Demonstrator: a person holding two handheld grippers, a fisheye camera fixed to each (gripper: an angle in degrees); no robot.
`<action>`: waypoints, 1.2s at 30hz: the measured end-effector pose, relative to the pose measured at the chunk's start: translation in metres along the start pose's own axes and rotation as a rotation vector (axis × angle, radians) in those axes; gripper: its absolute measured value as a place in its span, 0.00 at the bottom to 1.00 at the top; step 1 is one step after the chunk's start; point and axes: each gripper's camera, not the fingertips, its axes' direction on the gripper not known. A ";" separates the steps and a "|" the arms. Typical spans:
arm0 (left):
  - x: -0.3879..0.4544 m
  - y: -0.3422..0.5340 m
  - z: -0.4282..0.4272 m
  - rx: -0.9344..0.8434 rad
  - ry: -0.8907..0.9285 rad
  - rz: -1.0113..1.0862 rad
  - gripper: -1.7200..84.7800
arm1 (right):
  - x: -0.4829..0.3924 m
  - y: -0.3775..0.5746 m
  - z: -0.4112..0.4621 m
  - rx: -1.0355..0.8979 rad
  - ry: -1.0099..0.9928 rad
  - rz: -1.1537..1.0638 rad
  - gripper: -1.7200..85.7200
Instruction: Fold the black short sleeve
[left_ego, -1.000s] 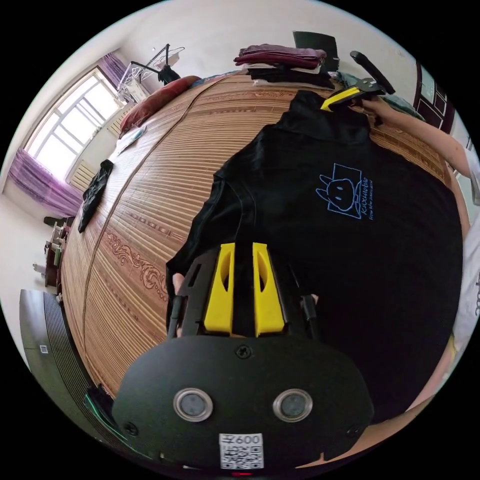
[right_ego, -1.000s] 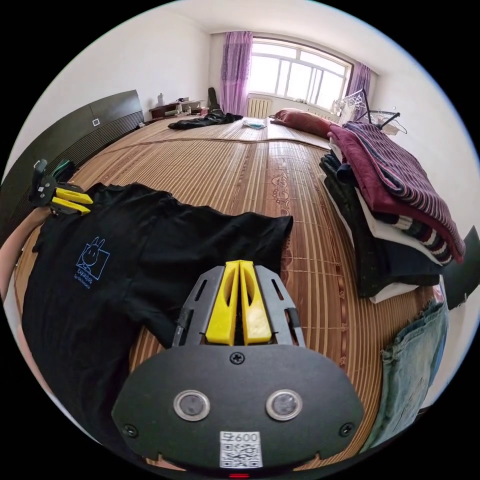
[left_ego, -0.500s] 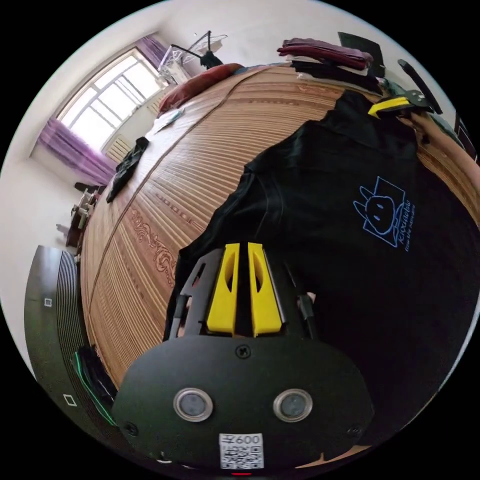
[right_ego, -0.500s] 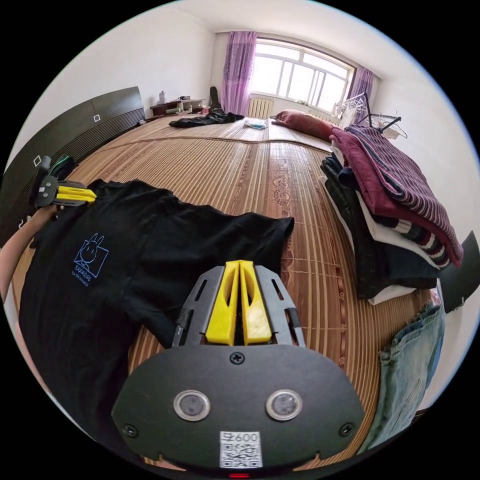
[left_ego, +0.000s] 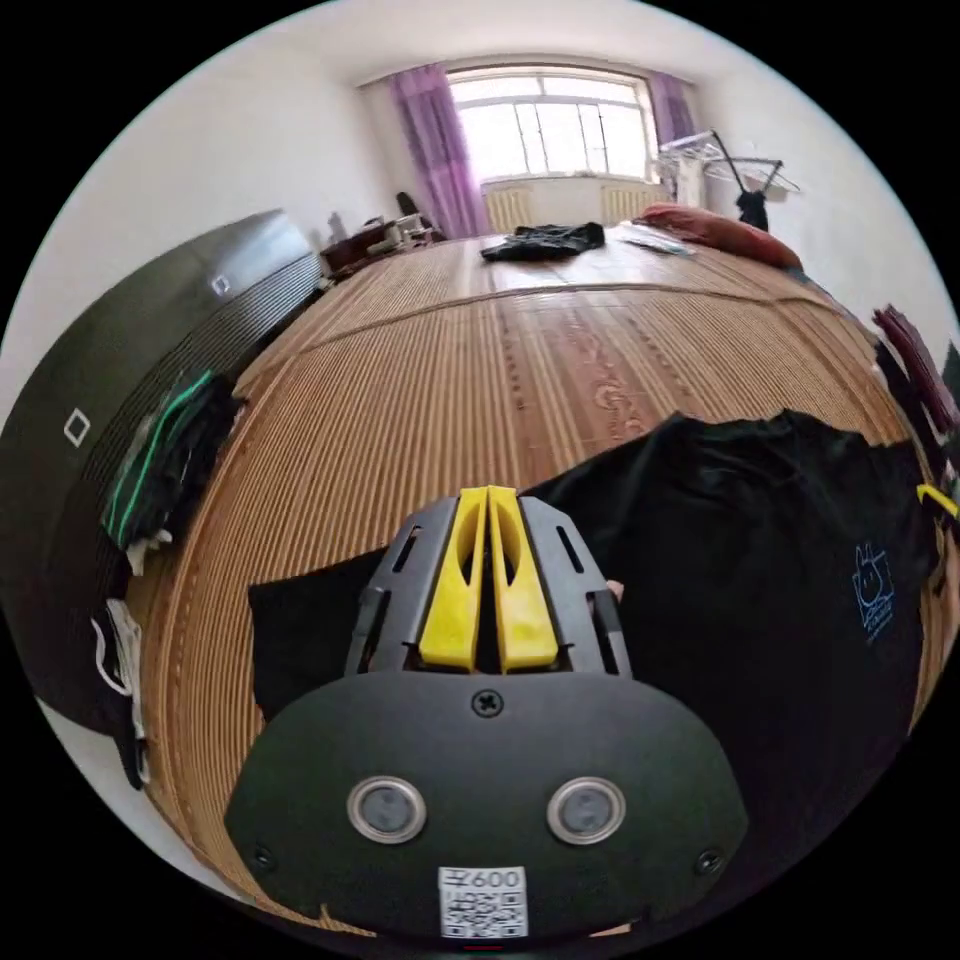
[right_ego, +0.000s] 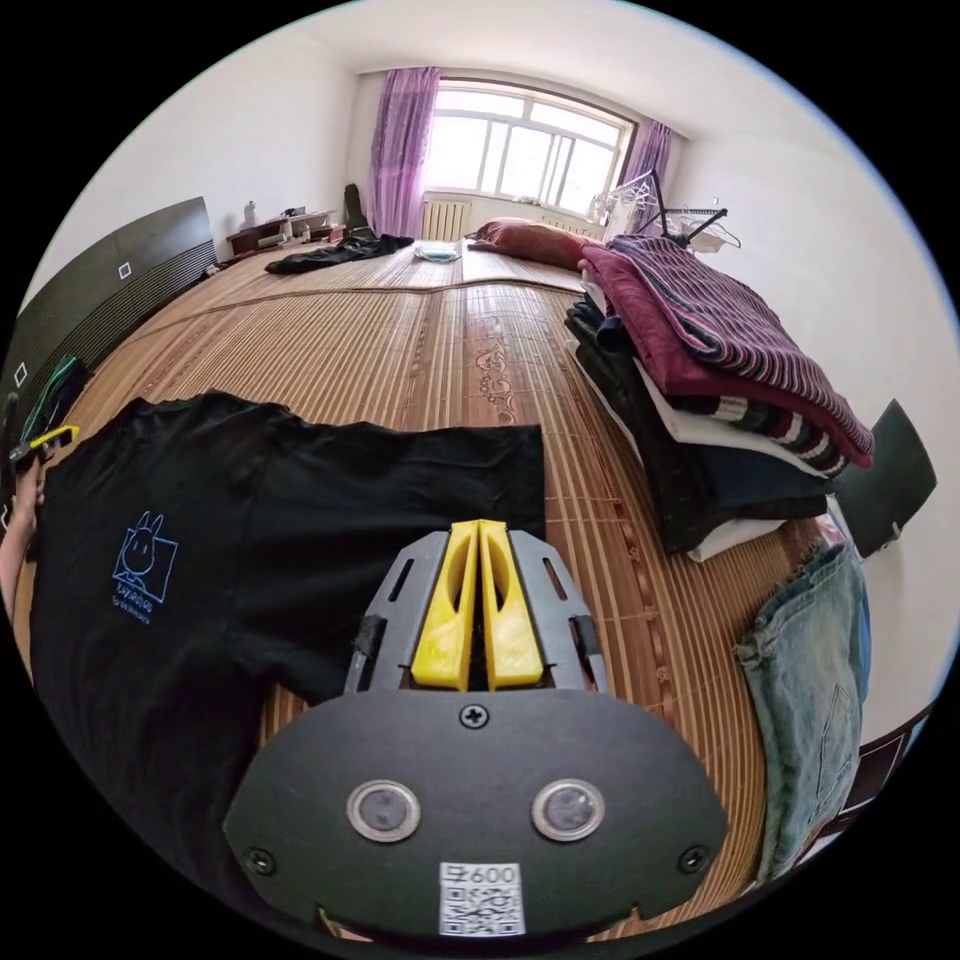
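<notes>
While the black short-sleeve T-shirt (right_ego: 250, 510) is being kept spread on the bamboo bed mat (right_ego: 400, 340), its sleeves are being pinched by the closed left tongs (left_ego: 487, 500) and closed right tongs (right_ego: 478, 532). Folded clothes (right_ego: 720, 400) are being stacked nearby.

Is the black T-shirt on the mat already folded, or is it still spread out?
Spread out. The black T-shirt lies open on the mat, printed side up, one sleeve stretched flat toward the clothes pile.
</notes>
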 end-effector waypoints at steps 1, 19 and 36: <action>-0.022 0.008 0.028 -0.108 0.042 -0.013 0.02 | 0.005 -0.009 -0.003 -0.001 -0.007 0.003 0.01; -0.107 0.068 -0.021 0.138 -0.153 -0.469 0.02 | 0.039 -0.114 -0.083 0.016 -0.060 0.012 0.01; -0.049 0.154 -0.055 -0.104 -0.092 0.218 0.03 | -0.087 -0.058 -0.218 -0.125 0.198 -0.214 0.01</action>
